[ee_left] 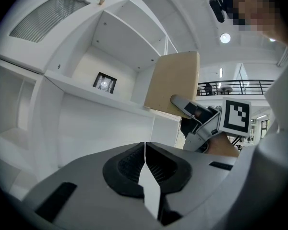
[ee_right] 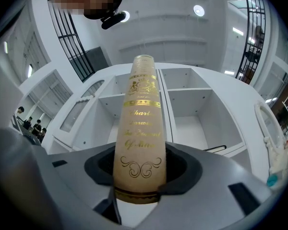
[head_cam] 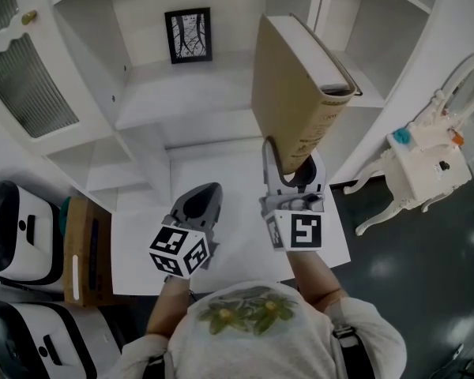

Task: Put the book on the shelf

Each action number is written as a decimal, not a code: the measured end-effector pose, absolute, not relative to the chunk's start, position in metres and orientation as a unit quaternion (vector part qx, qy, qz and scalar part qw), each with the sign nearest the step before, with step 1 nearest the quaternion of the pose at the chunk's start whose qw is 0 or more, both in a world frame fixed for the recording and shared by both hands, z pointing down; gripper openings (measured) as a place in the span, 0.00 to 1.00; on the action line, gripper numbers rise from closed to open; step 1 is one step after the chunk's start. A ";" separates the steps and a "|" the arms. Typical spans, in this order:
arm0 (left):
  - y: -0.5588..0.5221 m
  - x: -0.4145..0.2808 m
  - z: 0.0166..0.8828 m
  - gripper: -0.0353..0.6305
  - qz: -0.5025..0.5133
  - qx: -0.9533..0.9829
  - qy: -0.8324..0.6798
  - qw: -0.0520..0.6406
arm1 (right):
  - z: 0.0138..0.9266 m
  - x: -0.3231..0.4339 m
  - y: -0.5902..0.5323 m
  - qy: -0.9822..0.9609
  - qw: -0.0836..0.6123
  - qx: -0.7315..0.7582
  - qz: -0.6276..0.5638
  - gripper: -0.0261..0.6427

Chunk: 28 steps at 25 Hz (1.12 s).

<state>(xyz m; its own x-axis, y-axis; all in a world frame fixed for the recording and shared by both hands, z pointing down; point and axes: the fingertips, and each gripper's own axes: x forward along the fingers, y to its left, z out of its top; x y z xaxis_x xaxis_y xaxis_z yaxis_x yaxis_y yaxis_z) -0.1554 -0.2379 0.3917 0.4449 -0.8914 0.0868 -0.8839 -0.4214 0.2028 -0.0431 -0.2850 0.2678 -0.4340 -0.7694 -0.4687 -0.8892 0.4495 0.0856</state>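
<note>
In the head view the right gripper (head_cam: 287,166) is clamped on the lower end of a tan book (head_cam: 288,85) and holds it upright, tilted a little, in the air in front of the white shelf (head_cam: 182,101); the book is not in any compartment. The left gripper (head_cam: 208,189) hangs just beside it, above a white tabletop (head_cam: 237,180), its jaws together on nothing. A framed black picture (head_cam: 188,35) stands at the back of one compartment. An ornate white side table (head_cam: 419,172) stands to the right. A cardboard box (head_cam: 83,247) and white-and-black devices (head_cam: 16,227) lie to the left. The left gripper view shows its jaws meeting along one line, and beyond them the book's plain cover with no print, the right gripper and its black-and-white marker cube (ee_left: 236,116), and a cabinet door with a ribbed pane (ee_left: 57,13). The right gripper view alone shows the spine, pressed between the jaws, with gold script and a scroll ornament. The first line begins "Charl", and the rest is too blurred to read. Behind the spine the open, bare compartments of the shelf spread to both sides.
</note>
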 end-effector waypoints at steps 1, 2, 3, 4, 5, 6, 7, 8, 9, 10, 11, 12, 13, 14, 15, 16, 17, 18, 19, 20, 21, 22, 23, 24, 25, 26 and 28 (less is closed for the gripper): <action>-0.239 -0.156 0.392 0.10 -0.017 0.843 -0.527 0.110 | 0.268 -0.043 -0.287 0.830 0.183 -0.500 0.163 0.38; -0.240 -0.156 0.392 0.10 -0.018 0.843 -0.527 0.110 | 0.267 -0.044 -0.288 0.830 0.182 -0.501 0.165 0.38; -0.240 -0.157 0.393 0.10 -0.018 0.843 -0.527 0.111 | 0.267 -0.044 -0.290 0.829 0.181 -0.502 0.166 0.38; -0.241 -0.157 0.393 0.10 -0.018 0.843 -0.526 0.111 | 0.266 -0.044 -0.291 0.828 0.180 -0.503 0.168 0.38; -0.242 -0.157 0.393 0.10 -0.018 0.843 -0.526 0.112 | 0.266 -0.045 -0.293 0.828 0.179 -0.504 0.168 0.38; -0.244 -0.157 0.393 0.10 -0.018 0.843 -0.526 0.112 | 0.266 -0.046 -0.295 0.827 0.178 -0.505 0.169 0.38; -0.245 -0.157 0.393 0.10 -0.018 0.843 -0.526 0.112 | 0.266 -0.046 -0.296 0.827 0.177 -0.506 0.169 0.38; -0.246 -0.158 0.393 0.10 -0.018 0.843 -0.526 0.112 | 0.266 -0.047 -0.298 0.827 0.176 -0.507 0.169 0.38; -0.246 -0.158 0.394 0.10 -0.018 0.843 -0.526 0.112 | 0.265 -0.047 -0.299 0.827 0.176 -0.507 0.168 0.38; -0.247 -0.158 0.394 0.10 -0.018 0.843 -0.526 0.112 | 0.265 -0.048 -0.300 0.826 0.176 -0.508 0.167 0.38; -0.248 -0.159 0.394 0.10 -0.018 0.842 -0.527 0.112 | 0.265 -0.048 -0.302 0.826 0.176 -0.509 0.167 0.38; -0.249 -0.160 0.394 0.10 -0.018 0.842 -0.527 0.113 | 0.265 -0.049 -0.303 0.825 0.176 -0.510 0.166 0.38; -0.250 -0.161 0.394 0.10 -0.017 0.842 -0.528 0.113 | 0.264 -0.049 -0.304 0.825 0.176 -0.511 0.166 0.38; -0.250 -0.161 0.394 0.10 -0.017 0.841 -0.528 0.113 | 0.264 -0.050 -0.305 0.824 0.176 -0.512 0.166 0.38; -0.251 -0.162 0.394 0.10 -0.017 0.841 -0.529 0.114 | 0.264 -0.050 -0.307 0.823 0.175 -0.514 0.166 0.38; -0.251 -0.163 0.395 0.10 -0.017 0.841 -0.529 0.114 | 0.264 -0.051 -0.308 0.823 0.175 -0.515 0.166 0.38; -0.252 -0.163 0.395 0.10 -0.016 0.840 -0.530 0.114 | 0.263 -0.051 -0.309 0.822 0.175 -0.516 0.166 0.38; -0.253 -0.163 0.396 0.10 -0.016 0.840 -0.530 0.115 | 0.263 -0.052 -0.310 0.821 0.175 -0.517 0.166 0.38; -0.253 -0.164 0.396 0.10 -0.016 0.840 -0.530 0.115 | 0.263 -0.052 -0.312 0.821 0.175 -0.517 0.165 0.38; -0.254 -0.164 0.397 0.10 -0.015 0.840 -0.530 0.116 | 0.263 -0.053 -0.313 0.821 0.175 -0.518 0.165 0.38; -0.254 -0.164 0.397 0.10 -0.015 0.840 -0.530 0.116 | 0.264 -0.053 -0.315 0.821 0.175 -0.519 0.164 0.38; -0.255 -0.164 0.397 0.10 -0.015 0.840 -0.530 0.116 | 0.264 -0.053 -0.316 0.821 0.175 -0.519 0.163 0.38; -0.256 -0.165 0.397 0.10 -0.014 0.840 -0.530 0.117 | 0.264 -0.054 -0.318 0.820 0.175 -0.519 0.163 0.38; -0.257 -0.165 0.398 0.10 -0.014 0.839 -0.531 0.117 | 0.264 -0.054 -0.319 0.820 0.175 -0.520 0.163 0.38; -0.257 -0.166 0.398 0.10 -0.014 0.839 -0.531 0.118 | 0.264 -0.055 -0.320 0.820 0.175 -0.520 0.163 0.38; -0.258 -0.166 0.399 0.10 -0.013 0.839 -0.531 0.118 | 0.263 -0.055 -0.321 0.820 0.174 -0.521 0.163 0.38; -0.259 -0.166 0.399 0.10 -0.013 0.839 -0.531 0.119 | 0.263 -0.056 -0.323 0.819 0.173 -0.522 0.164 0.38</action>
